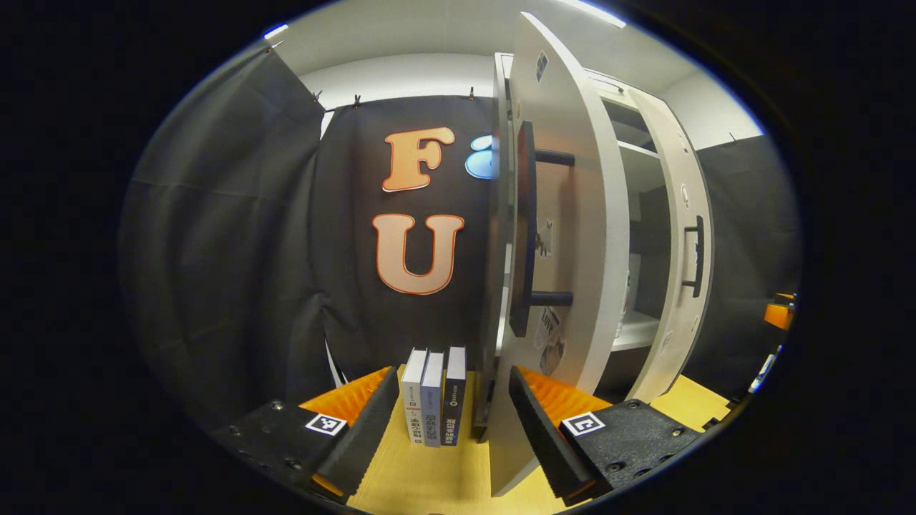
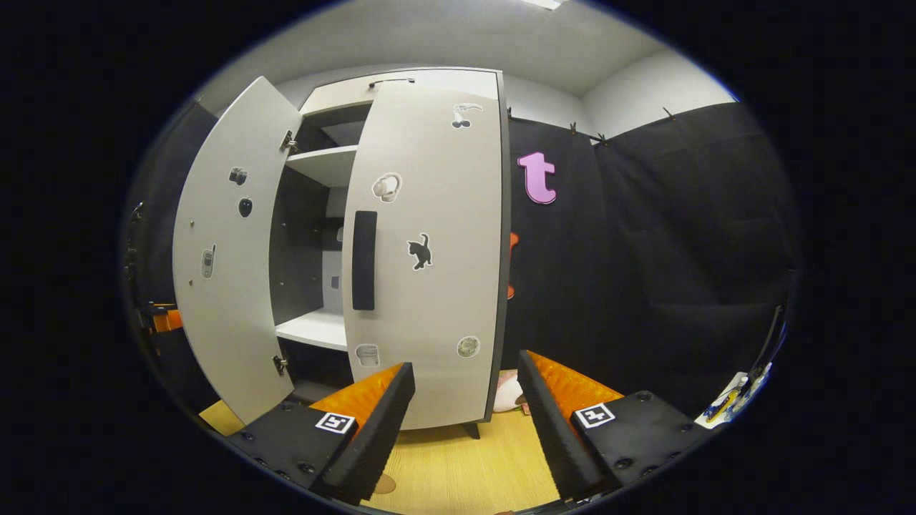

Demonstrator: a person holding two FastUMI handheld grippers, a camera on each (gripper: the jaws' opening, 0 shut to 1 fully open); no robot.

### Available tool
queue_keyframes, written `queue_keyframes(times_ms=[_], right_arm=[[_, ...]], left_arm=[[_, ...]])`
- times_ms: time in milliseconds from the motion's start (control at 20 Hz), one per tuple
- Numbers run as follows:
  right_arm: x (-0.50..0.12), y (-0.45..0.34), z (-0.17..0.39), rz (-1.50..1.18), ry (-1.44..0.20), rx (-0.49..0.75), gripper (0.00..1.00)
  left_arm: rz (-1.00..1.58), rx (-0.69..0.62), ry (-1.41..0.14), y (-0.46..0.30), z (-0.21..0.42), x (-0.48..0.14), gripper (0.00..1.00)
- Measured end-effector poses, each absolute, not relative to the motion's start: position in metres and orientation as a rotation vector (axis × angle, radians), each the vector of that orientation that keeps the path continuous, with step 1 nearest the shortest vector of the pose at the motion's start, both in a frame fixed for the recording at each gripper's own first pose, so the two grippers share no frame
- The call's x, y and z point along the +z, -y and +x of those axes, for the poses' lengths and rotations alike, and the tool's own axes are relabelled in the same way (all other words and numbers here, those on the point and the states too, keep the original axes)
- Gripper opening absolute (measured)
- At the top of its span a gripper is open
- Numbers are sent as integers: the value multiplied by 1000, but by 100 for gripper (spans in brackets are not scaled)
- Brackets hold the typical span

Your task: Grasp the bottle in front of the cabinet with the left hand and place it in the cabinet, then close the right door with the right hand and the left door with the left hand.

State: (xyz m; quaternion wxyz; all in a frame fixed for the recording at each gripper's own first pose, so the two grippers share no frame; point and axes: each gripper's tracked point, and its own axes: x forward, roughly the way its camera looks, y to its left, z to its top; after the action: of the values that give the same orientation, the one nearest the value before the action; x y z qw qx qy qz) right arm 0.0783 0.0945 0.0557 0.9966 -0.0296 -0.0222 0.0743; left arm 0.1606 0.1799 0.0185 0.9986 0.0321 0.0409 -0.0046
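Left gripper (image 1: 452, 422): fingers spread, holding nothing. Left door (image 1: 565, 236) stands edge-on just ahead, its handle (image 1: 528, 229) facing the camera. Three books (image 1: 434, 397) stand between the fingers, farther off.

Right gripper (image 2: 465, 422): fingers spread, empty. Right door (image 2: 429, 243) is shut, straight ahead. Bottle cannot be made out inside the cabinet (image 2: 315, 236).
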Motion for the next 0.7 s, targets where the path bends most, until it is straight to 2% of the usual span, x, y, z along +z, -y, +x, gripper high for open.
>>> queue_keyframes(times_ms=[450, 500, 550, 700], right_arm=[[63, -64, 67, -90, 66, 132, 95], [62, -60, 67, -88, 64, 131, 95], [60, -56, 67, -88, 58, 131, 95], [59, -48, 68, -106, 62, 134, 95]], left_arm=[[59, -100, -96, -120, 164, 10, 94], [63, -107, -98, -114, 165, 8, 90], [64, -112, -100, -108, 165, 8, 94], [58, -113, -101, -99, 168, 3, 94]])
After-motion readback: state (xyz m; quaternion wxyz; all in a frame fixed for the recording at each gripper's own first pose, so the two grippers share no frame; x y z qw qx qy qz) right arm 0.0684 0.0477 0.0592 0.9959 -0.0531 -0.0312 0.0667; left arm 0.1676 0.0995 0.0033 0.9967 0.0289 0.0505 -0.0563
